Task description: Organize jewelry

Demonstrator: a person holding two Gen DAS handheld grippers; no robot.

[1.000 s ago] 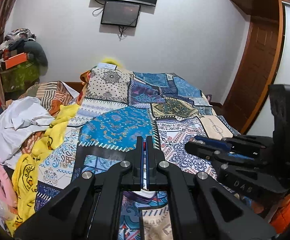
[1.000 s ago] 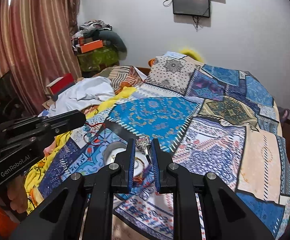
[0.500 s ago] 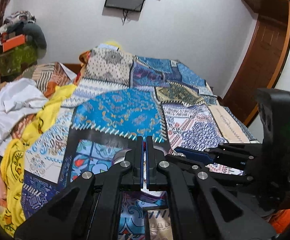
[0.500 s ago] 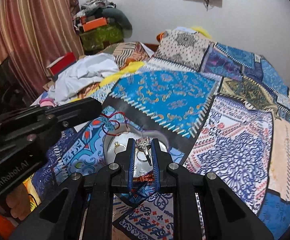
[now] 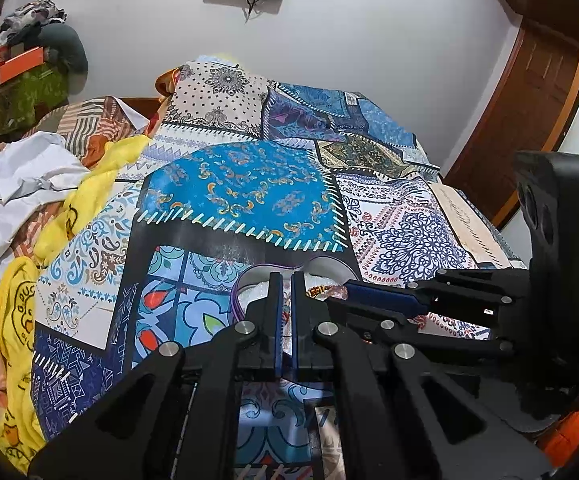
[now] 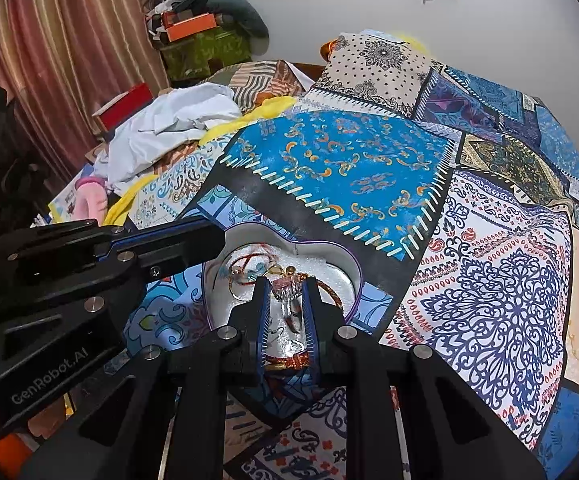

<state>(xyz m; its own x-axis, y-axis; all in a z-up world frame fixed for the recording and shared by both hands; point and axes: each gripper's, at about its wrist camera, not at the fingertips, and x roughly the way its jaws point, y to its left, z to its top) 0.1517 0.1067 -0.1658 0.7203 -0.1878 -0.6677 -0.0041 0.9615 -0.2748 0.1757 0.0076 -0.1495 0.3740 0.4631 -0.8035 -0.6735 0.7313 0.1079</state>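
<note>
A heart-shaped box (image 6: 354, 280) with a purple rim and white lining lies on the patchwork bedspread. Inside it are a red thread bracelet (image 6: 245, 266), a braided band and small gold pieces. My right gripper (image 6: 285, 282) is shut on a silver ring with a pink stone (image 6: 287, 292) and holds it just over the box. My left gripper (image 5: 285, 276) is shut and empty, close above the box's near rim (image 5: 236, 296). The right gripper (image 5: 331, 300) crosses the left wrist view from the right.
The patchwork bedspread (image 6: 349, 168) covers the bed. White and yellow clothes (image 5: 29, 184) are heaped at its left side. A curtain (image 6: 69, 52) and stacked bags (image 6: 205, 32) stand beyond. A wooden door (image 5: 537, 92) is at the right.
Both grippers have moved forward and down toward the box. The ring in the right gripper now hangs directly over the box's lining.
</note>
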